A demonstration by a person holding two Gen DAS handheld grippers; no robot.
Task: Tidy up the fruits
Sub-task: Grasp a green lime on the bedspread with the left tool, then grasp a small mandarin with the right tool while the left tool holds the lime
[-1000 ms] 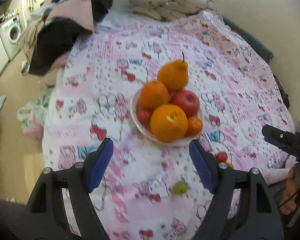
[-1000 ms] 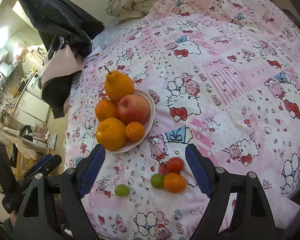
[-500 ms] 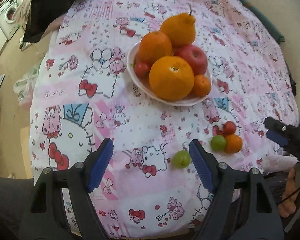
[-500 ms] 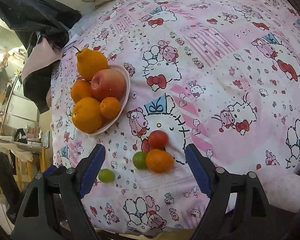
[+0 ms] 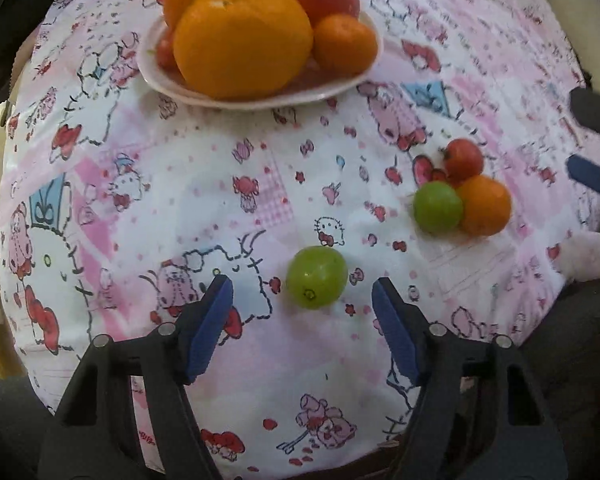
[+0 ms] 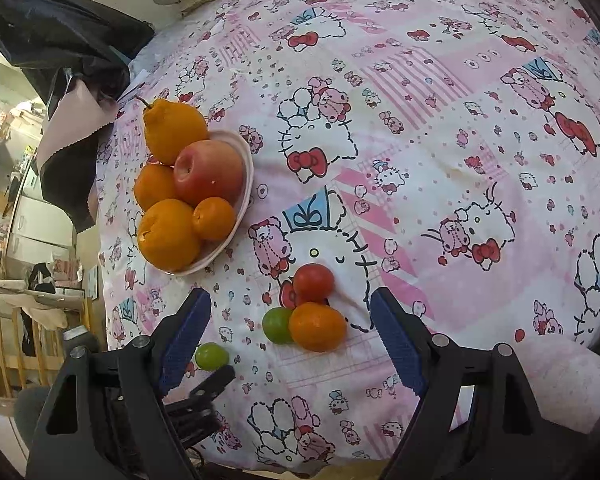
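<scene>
Pink cartoon-print bedding [image 6: 440, 128] covers the soft, rounded surface under both tools, and that softness is the main hazard.

The left gripper [image 5: 302, 304] hangs with its jaws spread wide and nothing between them, just short of a lone green fruit [image 5: 317, 277], perhaps a grape or small lime, which sits slightly ahead of the blue pads [image 5: 214, 326]. If the pads close off-centre, the smooth round fruit could squirt out and roll toward the near edge of the cloth, which falls away close behind it.

The right gripper [image 6: 290, 316] is likewise spread and empty, framing a tight cluster: a small mandarin [image 6: 317, 326], a second green fruit [image 6: 278, 325] touching it, and a cherry tomato [image 6: 313, 282] just behind them. Closing here risks catching two fruits at once, nudging a neighbour loose, or bruising the tomato, which is probably the softest of them.

Farther out, the white plate [image 6: 247, 168] is already heaped with a large orange [image 6: 167, 235], a tangerine [image 6: 214, 218], an apple [image 6: 208, 172], another orange [image 6: 154, 186] and a pear [image 6: 174, 128]. Anything added may roll off, or tip the plate on the yielding cloth.

Both tools work close together, so they could collide.
</scene>
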